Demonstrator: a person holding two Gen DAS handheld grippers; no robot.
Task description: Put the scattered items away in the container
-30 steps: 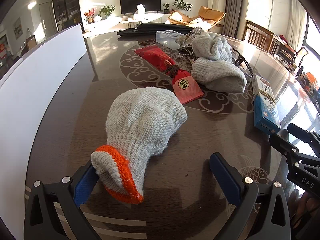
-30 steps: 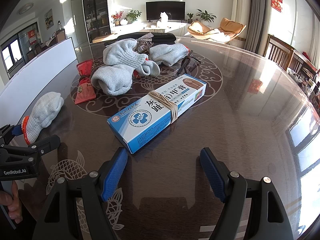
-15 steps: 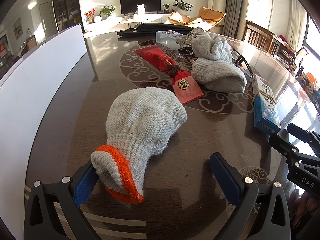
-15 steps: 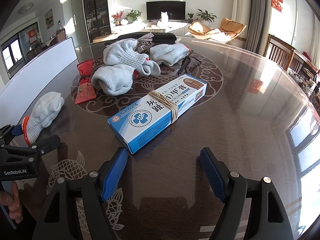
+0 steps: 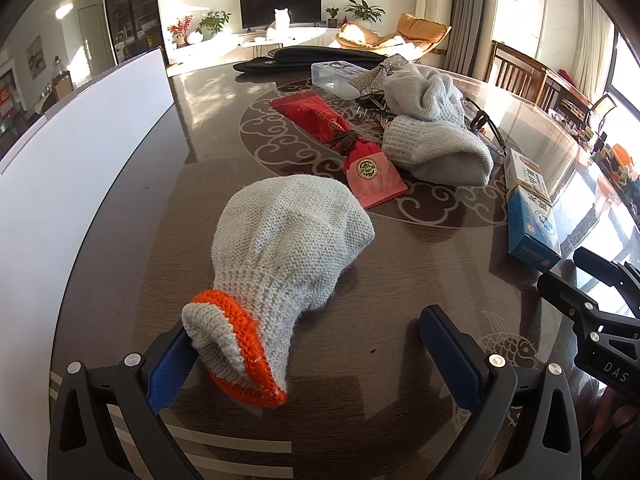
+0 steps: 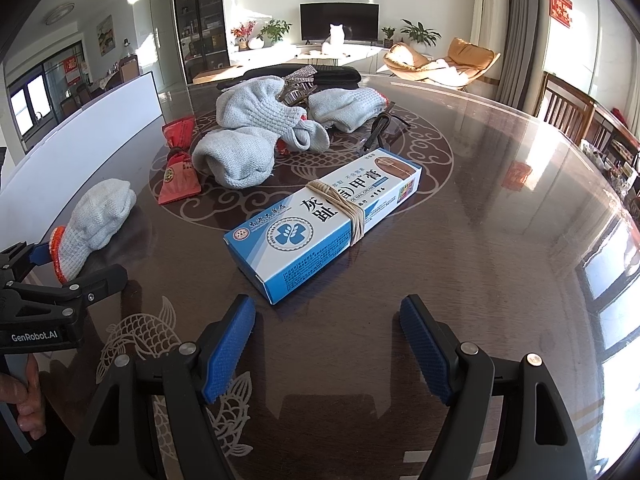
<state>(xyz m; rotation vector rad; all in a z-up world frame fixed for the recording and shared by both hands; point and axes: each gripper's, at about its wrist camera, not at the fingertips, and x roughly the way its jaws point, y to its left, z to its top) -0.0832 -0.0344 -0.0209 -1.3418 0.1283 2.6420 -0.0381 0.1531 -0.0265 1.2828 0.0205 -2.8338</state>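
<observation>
The orange-cuffed knit glove (image 5: 288,252) lay cuff-first inside the wide-open, empty left gripper (image 5: 304,356), its length running away along the table.

The ointment box (image 6: 324,224) lay diagonally just ahead of the right gripper (image 6: 328,340), likewise agape and empty.

I see a grey knit glove (image 5: 288,248) with an orange cuff lying centre-frame, a blue-white box (image 6: 324,228) bound with rubber bands mid-frame, and the clear container (image 5: 340,78) at upper centre.

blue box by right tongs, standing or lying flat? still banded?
Lying flat. The blue box rests on its broad side on the table, label up, rubber band around its middle.
</observation>
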